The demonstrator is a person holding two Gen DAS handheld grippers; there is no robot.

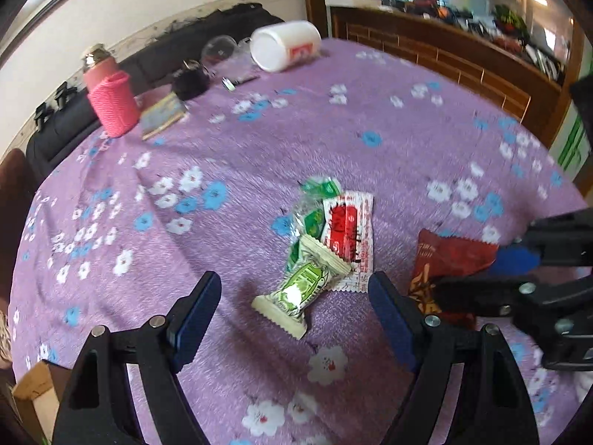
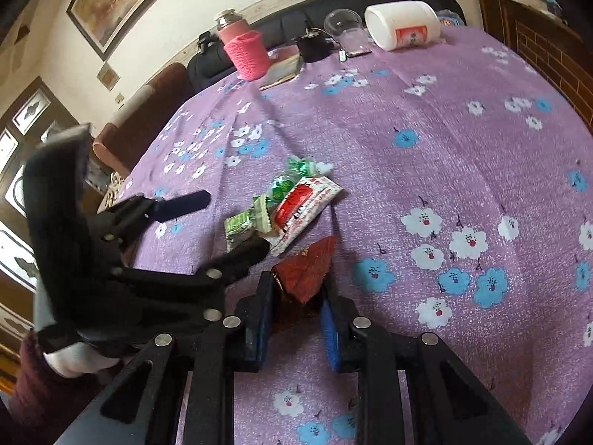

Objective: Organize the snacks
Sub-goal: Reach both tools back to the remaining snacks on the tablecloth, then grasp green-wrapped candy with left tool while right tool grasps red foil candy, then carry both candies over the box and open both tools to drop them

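A small pile of snacks lies on the purple floral tablecloth (image 1: 370,129): a green-and-cream packet (image 1: 296,293), a red-and-white packet (image 1: 348,230) and a clear bag of green candies (image 1: 315,207). My left gripper (image 1: 294,304) stands open astride the green-and-cream packet, its pads apart from it. Just right of the pile, my right gripper (image 2: 296,304) is shut on a dark red packet (image 2: 307,270), which sticks out ahead of its fingertips. The left wrist view shows that packet (image 1: 452,259) and the right gripper (image 1: 493,274) at the right edge. In the right wrist view, the left gripper (image 2: 226,222) reaches in from the left over the green packet (image 2: 241,224).
At the far edge of the table lie a white tub (image 1: 285,46) on its side, a clear cup (image 1: 218,48), a black object (image 1: 191,81), a book (image 1: 163,116) and a pink sleeved bottle (image 1: 111,104). A cardboard box (image 1: 33,389) sits below the table's left edge.
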